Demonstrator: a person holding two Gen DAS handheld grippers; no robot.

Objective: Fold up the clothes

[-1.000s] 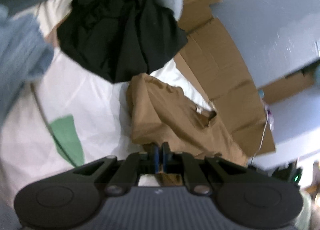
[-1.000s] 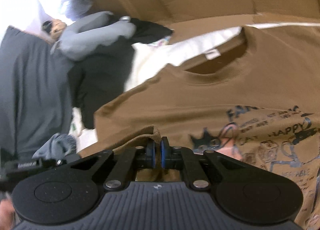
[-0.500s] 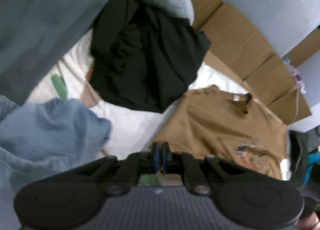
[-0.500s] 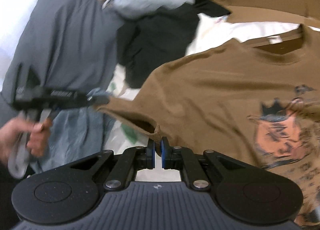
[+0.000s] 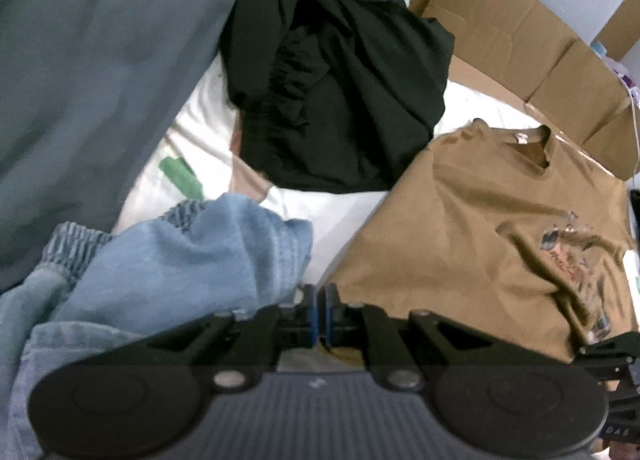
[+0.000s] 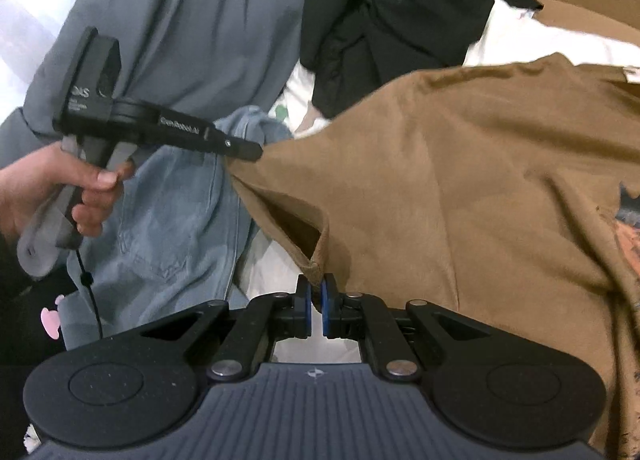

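- My right gripper (image 6: 316, 300) is clamped on the hem of the brown T-shirt (image 6: 460, 179), at one end of its sleeve opening; the pads nip only the edge, so the fabric hangs free ahead of them.
- My left gripper (image 6: 248, 149), up and to the left of the right one, is pinched tight on the other end of the same sleeve, keeping that edge taut between the two tools.
- Beyond both tools the shirt body spreads to the right, print up, on the white bedding (image 5: 352, 215), judged ready for a sleeve fold.
- Left of the tools lie blue jeans (image 6: 172, 219); further out, a black garment (image 5: 340, 79), awaiting folding.
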